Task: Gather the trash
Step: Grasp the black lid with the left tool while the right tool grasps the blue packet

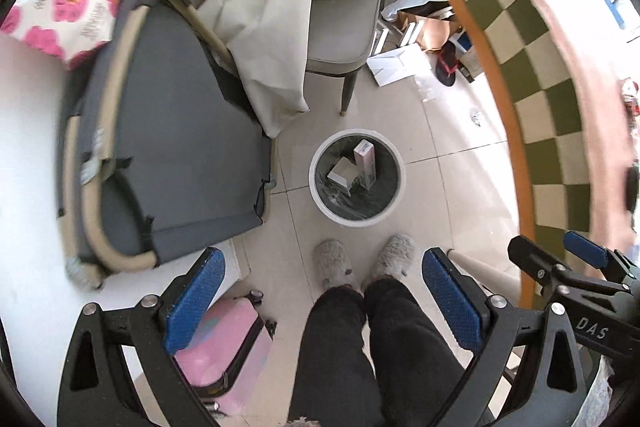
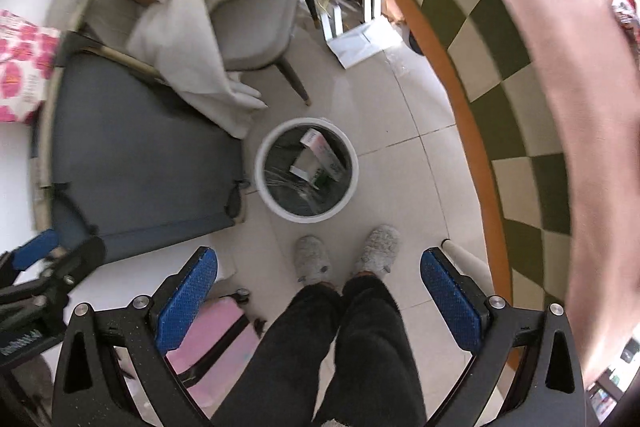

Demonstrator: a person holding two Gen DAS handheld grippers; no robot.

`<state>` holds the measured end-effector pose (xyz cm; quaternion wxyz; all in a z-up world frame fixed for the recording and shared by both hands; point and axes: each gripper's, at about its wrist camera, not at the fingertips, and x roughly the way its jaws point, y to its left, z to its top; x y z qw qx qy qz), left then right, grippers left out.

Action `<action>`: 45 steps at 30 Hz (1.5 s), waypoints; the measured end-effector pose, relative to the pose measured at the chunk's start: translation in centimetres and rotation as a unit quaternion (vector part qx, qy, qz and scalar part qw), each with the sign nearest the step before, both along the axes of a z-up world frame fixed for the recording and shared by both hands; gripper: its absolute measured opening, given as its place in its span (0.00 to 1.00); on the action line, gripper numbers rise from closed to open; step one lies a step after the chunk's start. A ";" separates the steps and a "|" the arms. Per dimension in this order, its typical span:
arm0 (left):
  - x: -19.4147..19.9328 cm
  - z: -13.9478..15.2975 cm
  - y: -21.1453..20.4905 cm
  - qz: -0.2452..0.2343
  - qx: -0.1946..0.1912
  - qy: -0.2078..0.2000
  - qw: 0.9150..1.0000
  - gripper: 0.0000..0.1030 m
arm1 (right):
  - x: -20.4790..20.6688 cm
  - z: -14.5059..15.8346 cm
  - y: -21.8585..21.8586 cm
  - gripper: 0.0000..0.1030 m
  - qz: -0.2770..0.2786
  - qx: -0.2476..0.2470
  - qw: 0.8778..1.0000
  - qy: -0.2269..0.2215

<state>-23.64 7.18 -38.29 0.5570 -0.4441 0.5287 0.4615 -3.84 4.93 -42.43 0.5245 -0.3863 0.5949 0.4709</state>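
Observation:
A round white trash bin (image 1: 396, 201) with a dark liner stands on the tiled floor, holding a tall pink-and-white carton (image 1: 366, 163) and a small white box (image 1: 342, 173). The right wrist view shows the same bin (image 2: 264, 187) and its cartons (image 2: 324, 153). My left gripper (image 1: 322, 301) hangs open high above the floor, nothing between its blue pads. My right gripper (image 2: 320, 301) is also open and holds nothing. Each gripper shows at the edge of the other's view: the right gripper (image 1: 556, 259) and the left gripper (image 2: 60, 253).
A person's legs (image 1: 368, 347) in dark trousers and grey slippers stand just before the bin. A grey folding cot (image 1: 172, 147) lies left, a chair (image 1: 340, 31) with cloth and a cardboard box behind. A checkered tablecloth on a table (image 1: 532, 67) curves along the right. A pink suitcase (image 1: 224, 347) lies low left.

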 end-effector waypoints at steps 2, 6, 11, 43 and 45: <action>0.0 2.7 -0.4 0.004 0.008 -0.005 1.000 0.98 | 0.0 2.7 -0.7 0.95 -0.010 0.009 1.000 0.014; 1.7 7.9 -0.8 -0.022 0.051 -0.003 0.998 0.98 | 0.7 7.3 -1.9 0.95 -0.042 0.037 0.997 0.049; 7.6 13.4 0.2 -0.082 0.127 0.006 0.989 0.98 | 5.7 12.3 -3.3 0.95 -0.108 0.079 0.988 0.077; 53.4 0.4 -6.1 -0.368 0.024 0.100 0.924 1.00 | 45.4 -1.9 -23.2 0.76 -0.586 -0.070 0.806 0.044; 53.7 -0.3 -6.0 -0.367 0.011 0.096 0.925 1.00 | 45.6 -1.3 -23.4 0.61 -0.575 -0.067 0.815 0.030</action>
